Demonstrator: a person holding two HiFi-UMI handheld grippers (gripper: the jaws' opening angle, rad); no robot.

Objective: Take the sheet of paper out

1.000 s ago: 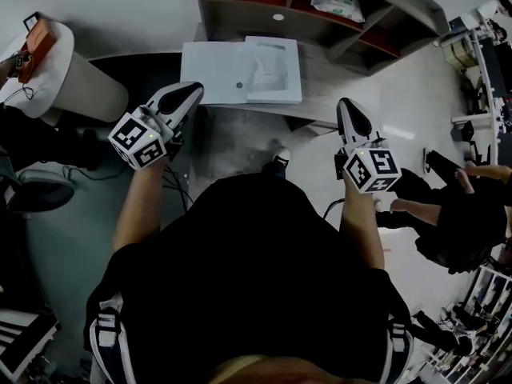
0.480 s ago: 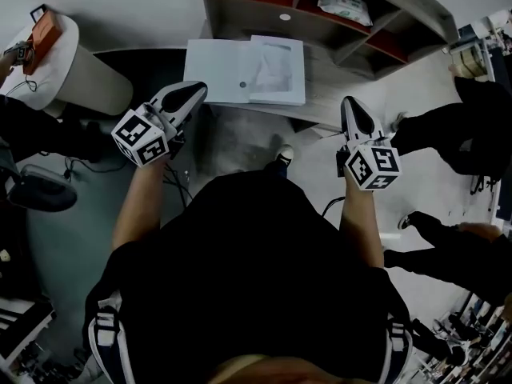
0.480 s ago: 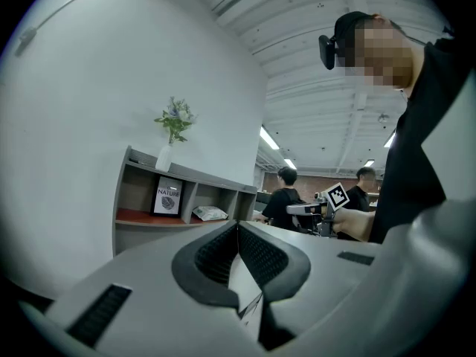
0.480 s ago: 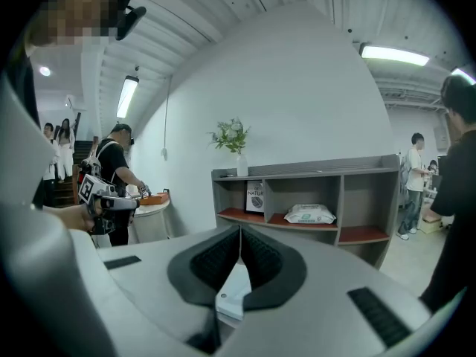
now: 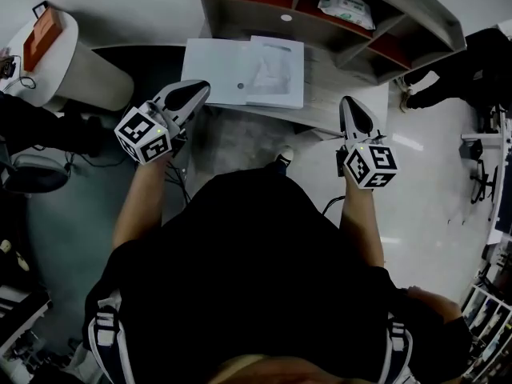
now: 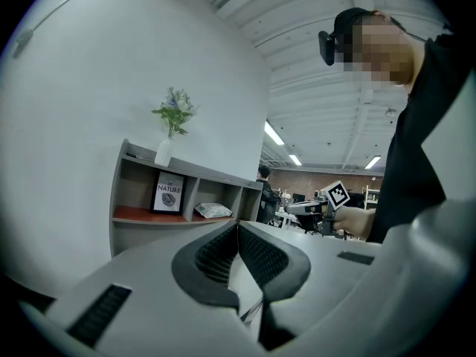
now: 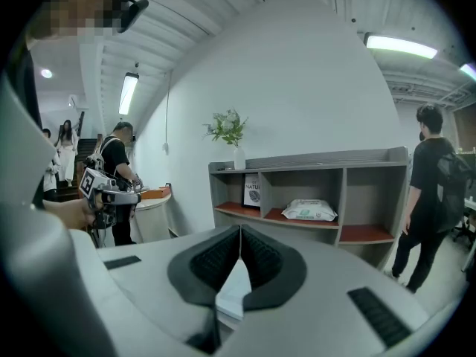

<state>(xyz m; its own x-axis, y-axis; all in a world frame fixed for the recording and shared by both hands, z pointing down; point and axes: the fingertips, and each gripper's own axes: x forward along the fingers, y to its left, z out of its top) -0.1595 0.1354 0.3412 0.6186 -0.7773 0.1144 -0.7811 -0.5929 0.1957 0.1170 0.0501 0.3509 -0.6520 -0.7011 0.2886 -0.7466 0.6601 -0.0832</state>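
Note:
A white file pocket (image 5: 220, 70) with a snap button lies on the grey desk (image 5: 328, 102). A clear sleeve with a sheet of paper (image 5: 276, 69) rests on its right half. My left gripper (image 5: 196, 89) hovers just short of the pocket's near left corner, its jaws shut and empty. My right gripper (image 5: 350, 102) hangs over the desk's near edge, right of the pocket, also shut with nothing in it. In the left gripper view the pads of the left gripper (image 6: 238, 223) meet. In the right gripper view the right gripper (image 7: 239, 229) shows closed pads, with the white pocket (image 7: 234, 292) below them.
Behind the desk stands a grey shelf unit (image 5: 416, 14) with red boards and a pack of wipes (image 5: 346, 5). A vase of flowers (image 7: 238, 155) tops it. A round white table (image 5: 72, 70) with an orange box (image 5: 40, 38) stands at left. A person (image 5: 472, 62) walks at right.
Both grippers have edged a little toward the desk. The people at the right of the head view have walked on across the floor.

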